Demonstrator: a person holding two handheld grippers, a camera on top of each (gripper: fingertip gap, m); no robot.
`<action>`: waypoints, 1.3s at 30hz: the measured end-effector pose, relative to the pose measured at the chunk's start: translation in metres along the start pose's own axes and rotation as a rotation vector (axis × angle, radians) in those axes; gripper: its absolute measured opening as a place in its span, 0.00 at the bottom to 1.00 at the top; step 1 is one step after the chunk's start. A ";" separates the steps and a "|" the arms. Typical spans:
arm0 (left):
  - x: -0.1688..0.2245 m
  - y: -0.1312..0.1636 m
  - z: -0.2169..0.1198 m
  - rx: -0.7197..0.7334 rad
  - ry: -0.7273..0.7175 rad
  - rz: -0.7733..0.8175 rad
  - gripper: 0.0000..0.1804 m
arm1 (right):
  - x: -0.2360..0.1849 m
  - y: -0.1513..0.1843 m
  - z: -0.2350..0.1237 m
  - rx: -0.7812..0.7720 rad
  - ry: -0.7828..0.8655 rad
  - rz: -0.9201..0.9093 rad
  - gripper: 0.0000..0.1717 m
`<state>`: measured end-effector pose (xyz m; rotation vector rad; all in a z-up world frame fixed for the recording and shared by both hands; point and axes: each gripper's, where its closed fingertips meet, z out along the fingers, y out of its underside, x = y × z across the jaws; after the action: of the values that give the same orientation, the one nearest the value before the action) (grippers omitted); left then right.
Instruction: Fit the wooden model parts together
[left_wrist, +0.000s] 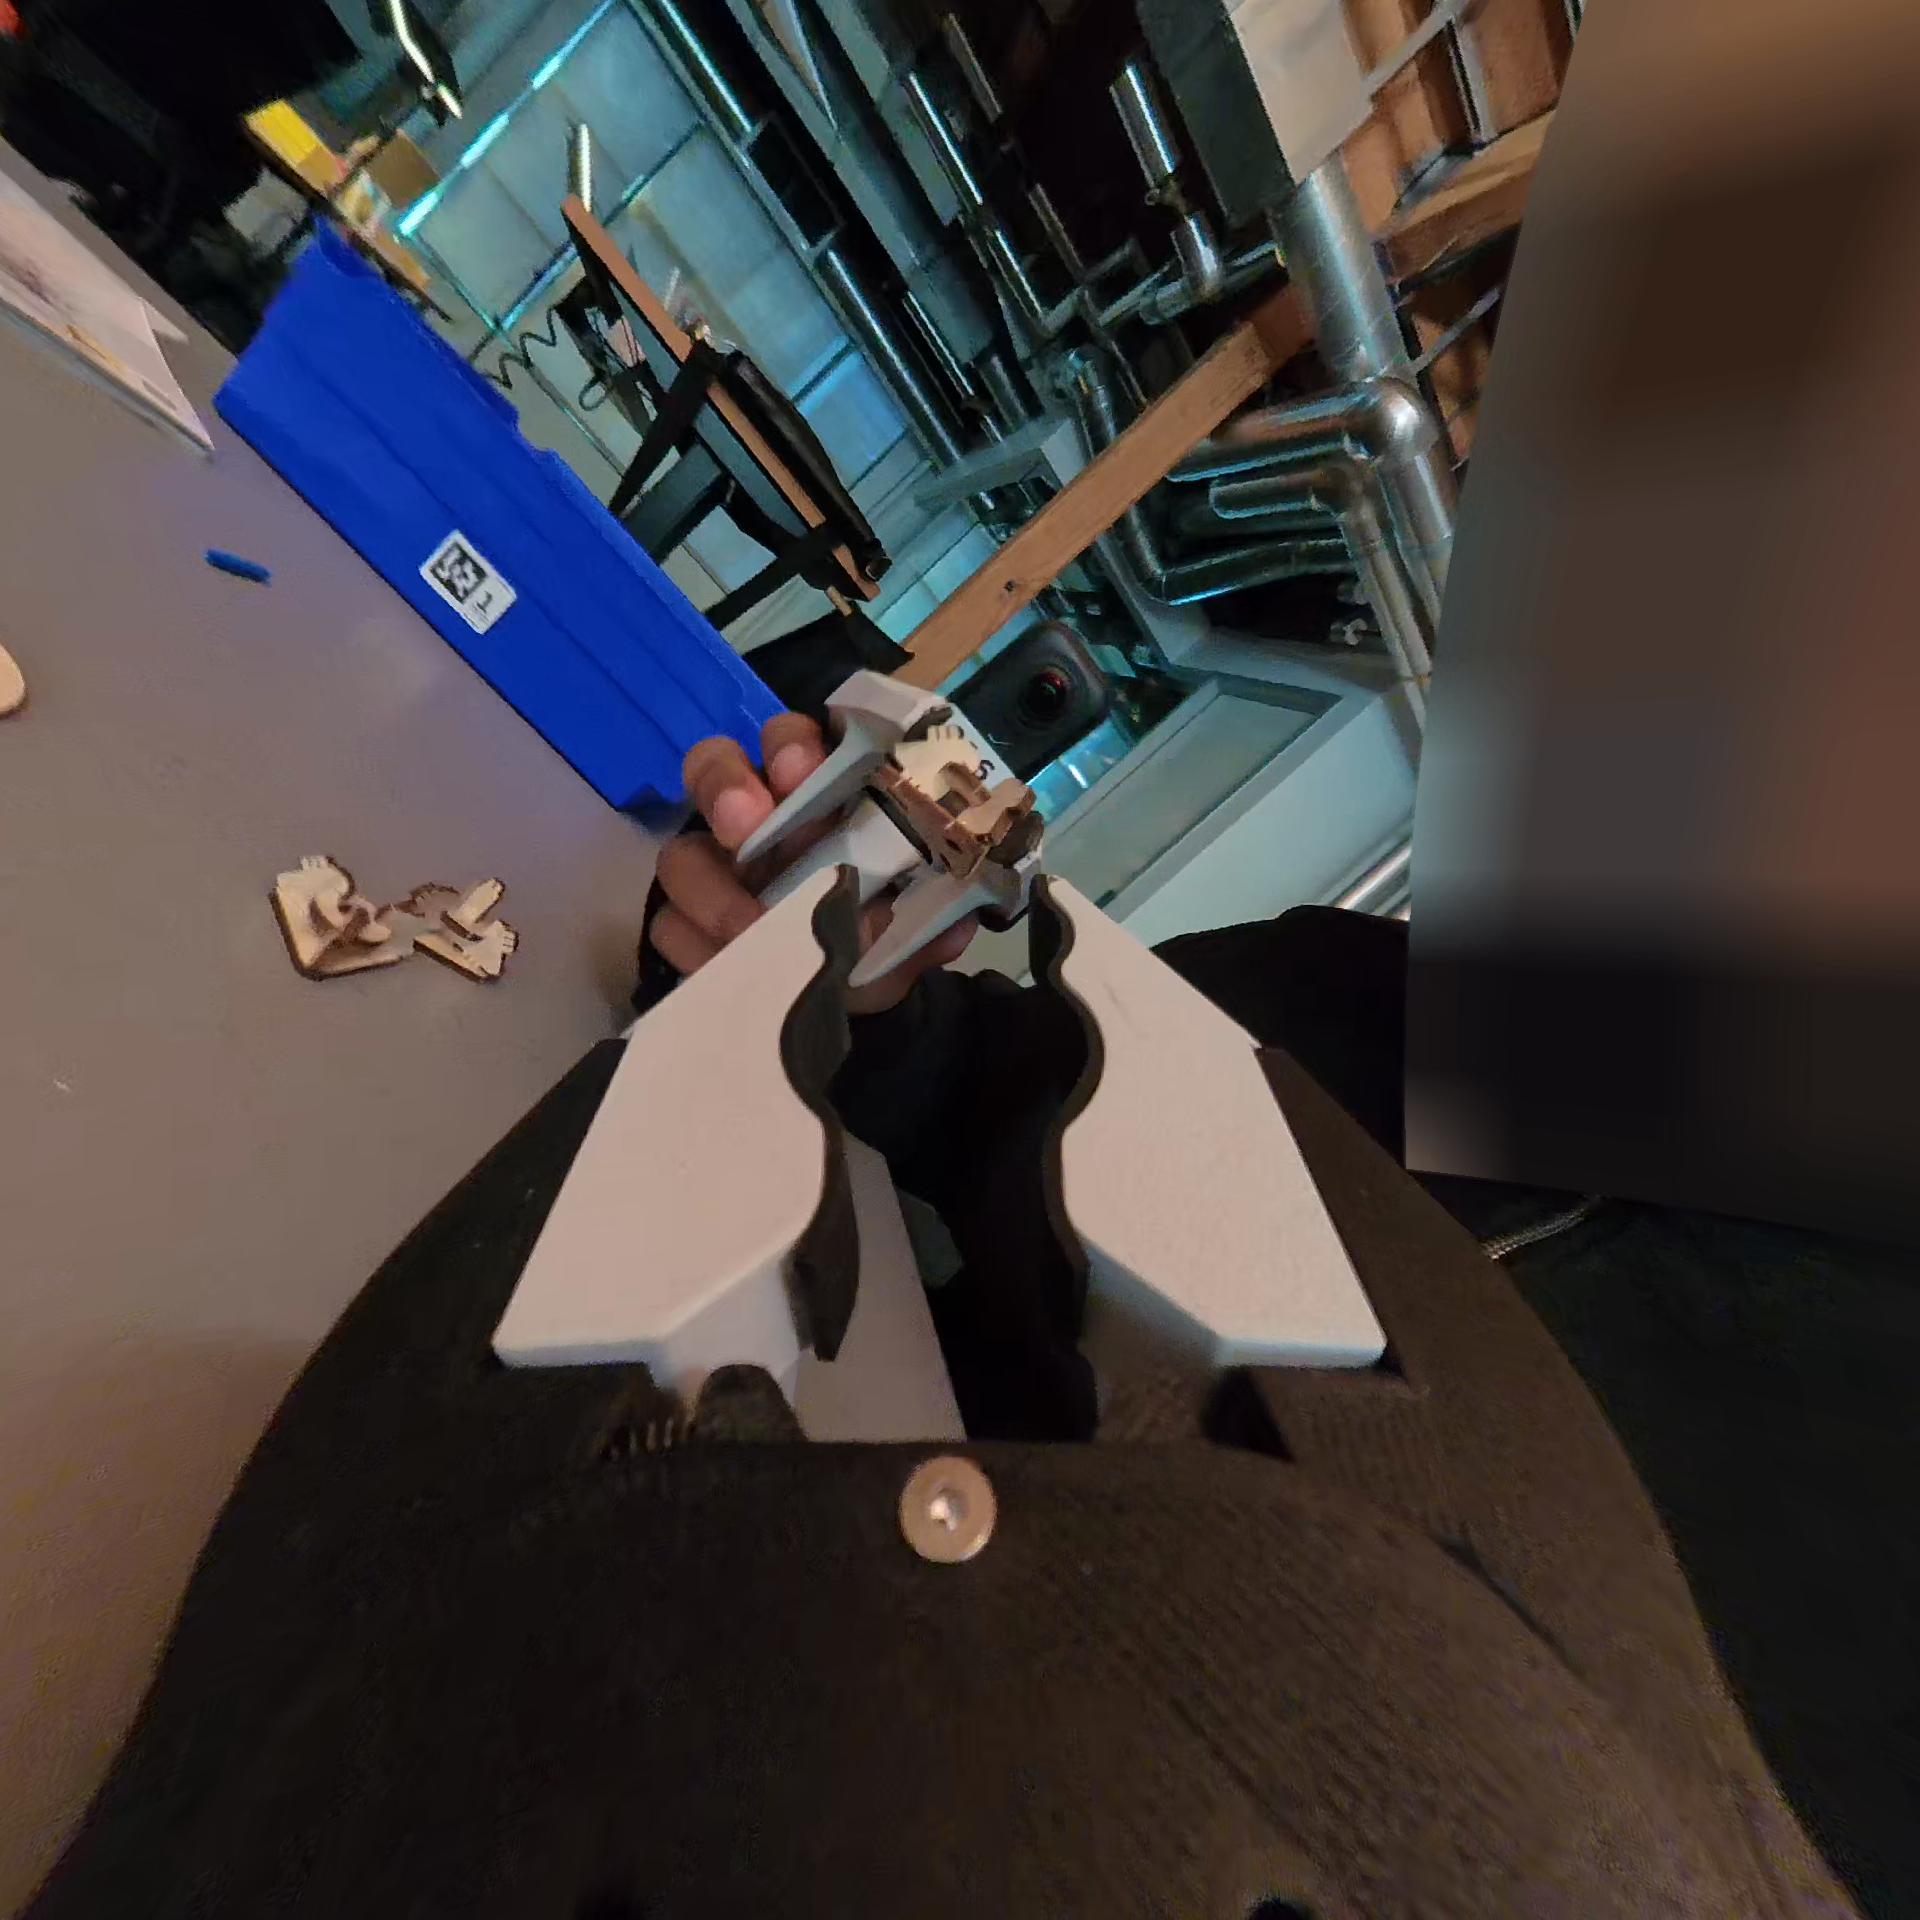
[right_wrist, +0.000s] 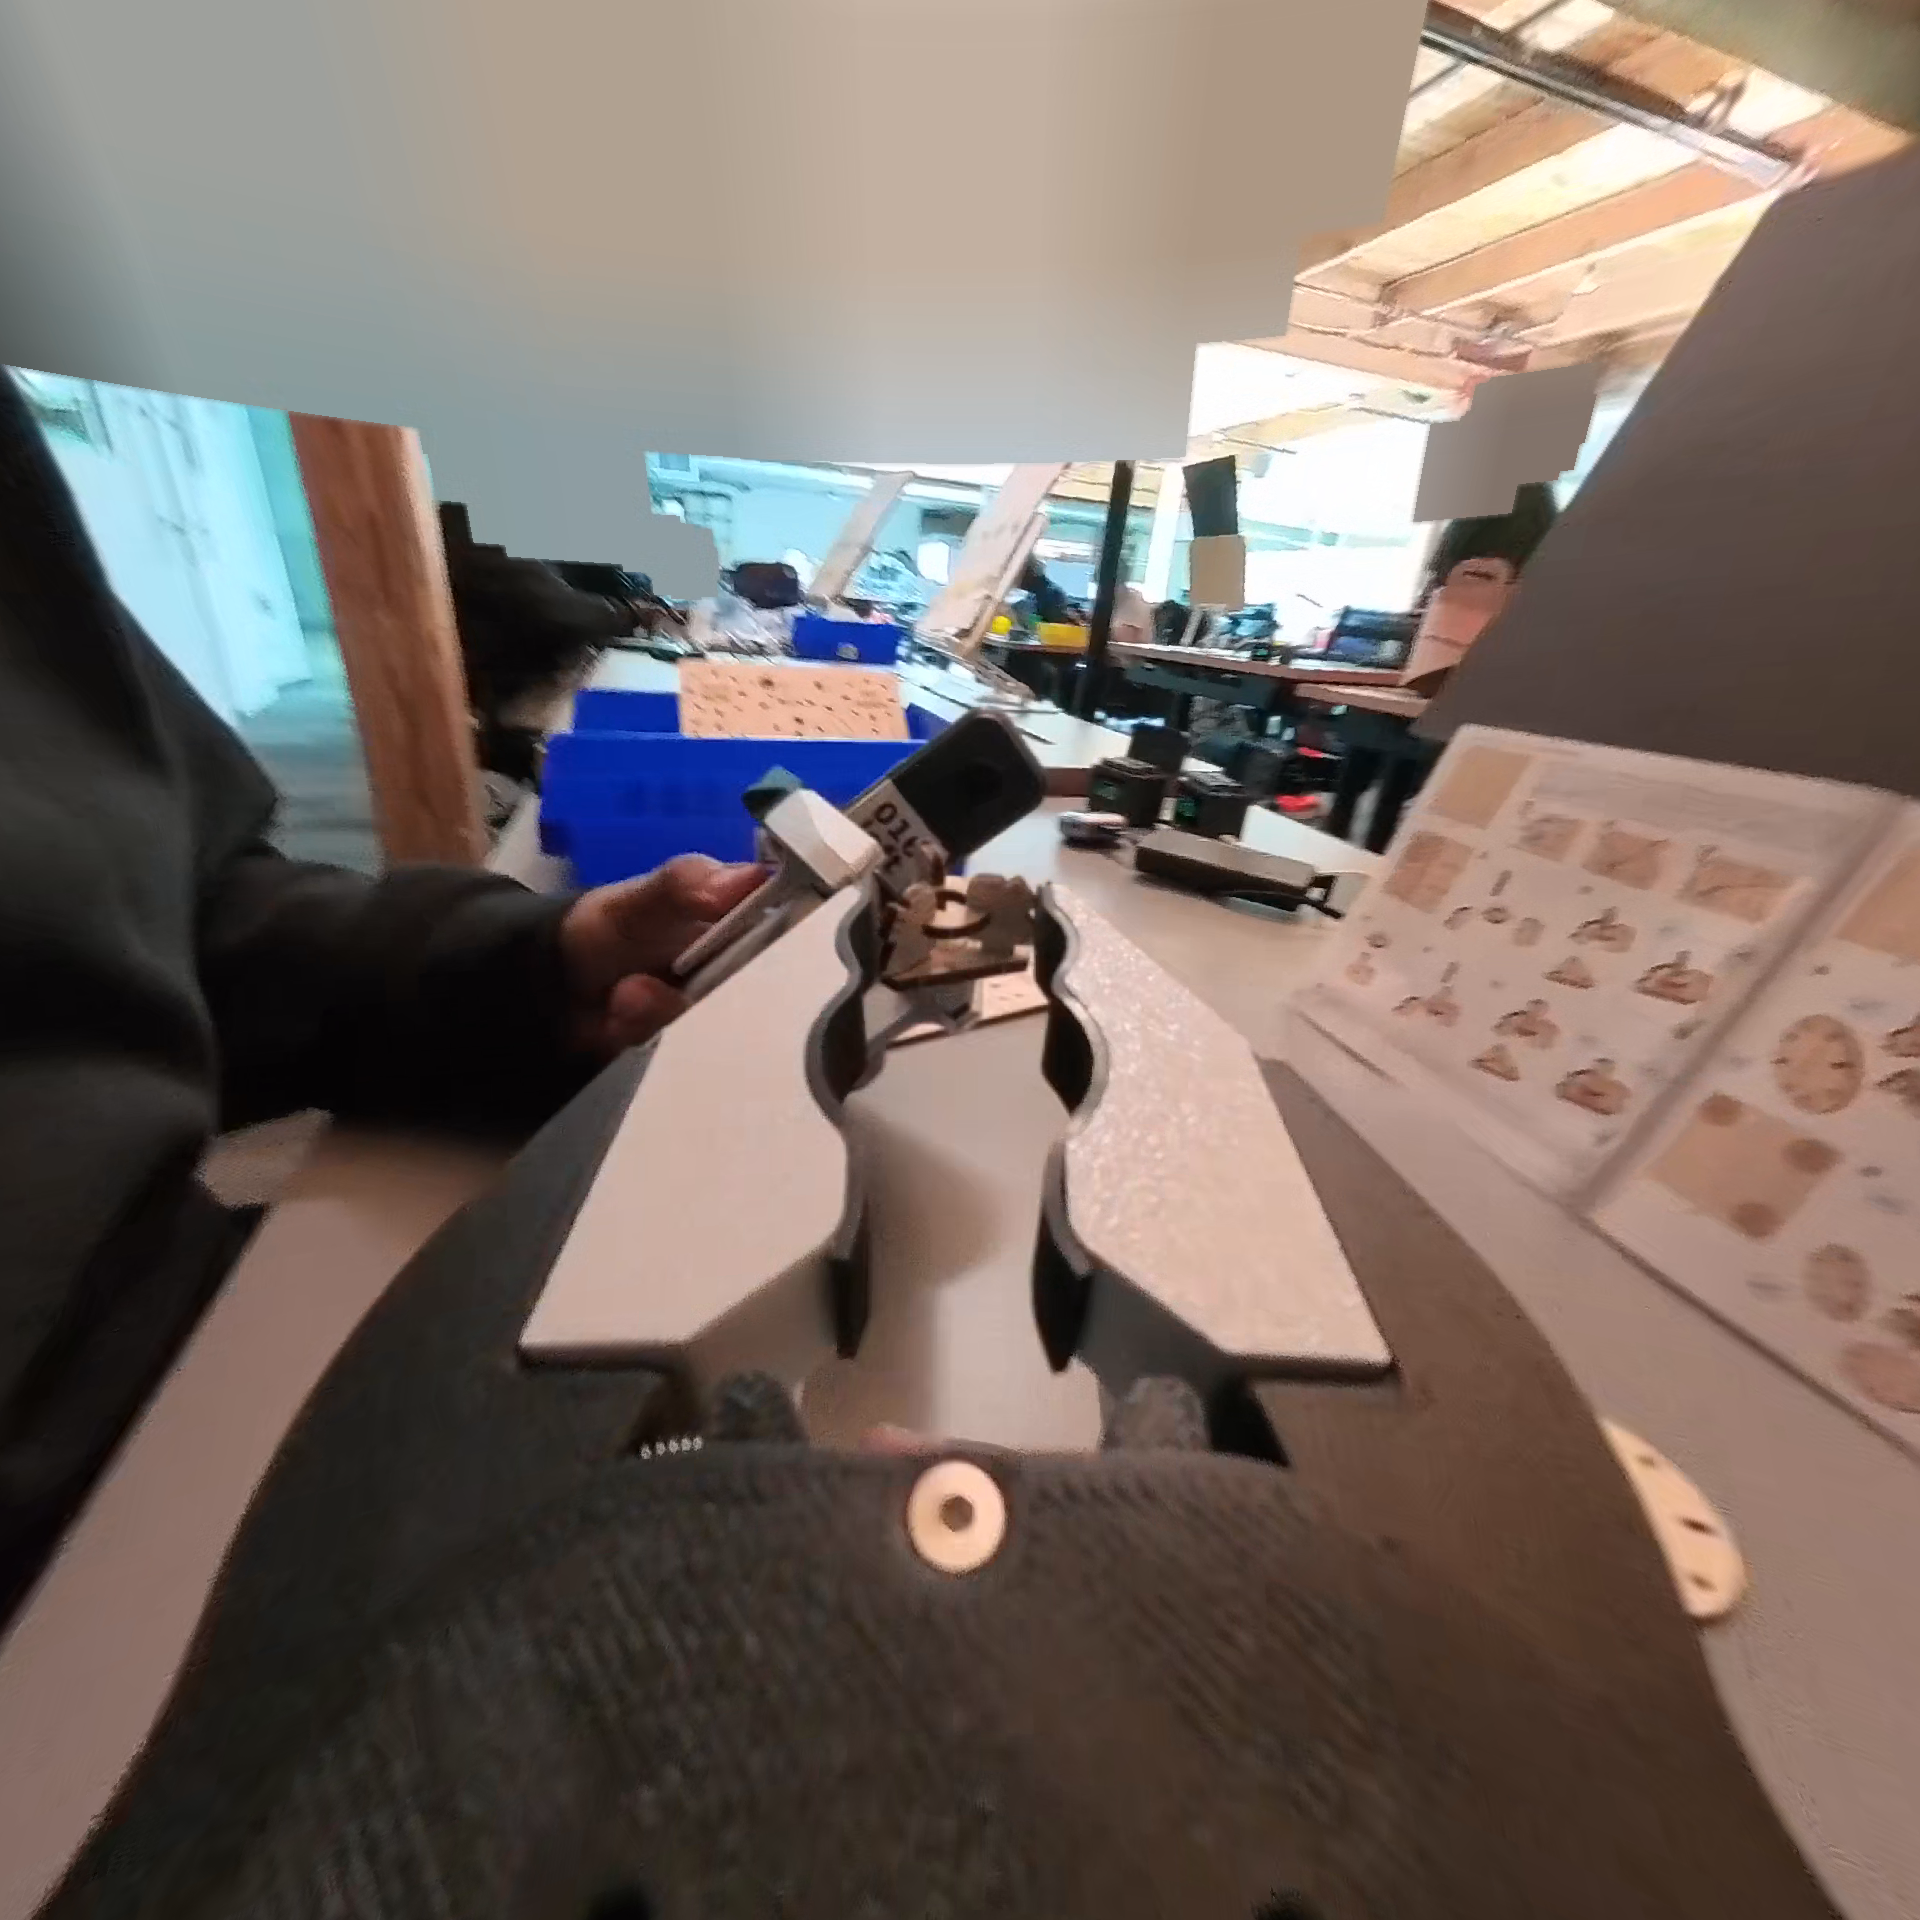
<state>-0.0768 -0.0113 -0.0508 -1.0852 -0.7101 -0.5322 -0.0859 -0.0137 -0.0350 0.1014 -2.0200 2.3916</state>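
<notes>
While the right gripper (right_wrist: 948, 940) pinches a wooden puzzle assembly (right_wrist: 951, 930), the left gripper's (left_wrist: 940, 914) fingers stand spread, bare. More wooden pieces (left_wrist: 390, 930) lie on the tabletop (left_wrist: 208, 1039).

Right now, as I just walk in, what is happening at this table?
A person works with two hand-held grippers. The right gripper holds a small wooden model in the air between its fingers. The left gripper points at it from close by, open and empty. More wooden pieces lie on the grey table near a blue bin.
</notes>
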 end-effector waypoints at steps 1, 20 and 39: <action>0.001 -0.001 0.000 0.002 -0.013 0.037 0.17 | 0.000 0.000 0.000 0.006 -0.015 0.046 0.16; -0.002 0.002 -0.001 -0.066 -0.237 0.427 0.04 | 0.000 0.015 0.005 -0.053 -0.057 0.149 0.16; -0.009 0.003 -0.003 -0.049 -0.176 0.237 0.03 | 0.001 0.022 0.005 -0.201 0.148 -0.565 0.16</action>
<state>-0.0798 -0.0128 -0.0603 -1.2537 -0.7124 -0.2542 -0.0881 -0.0225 -0.0552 0.4150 -1.8373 1.7939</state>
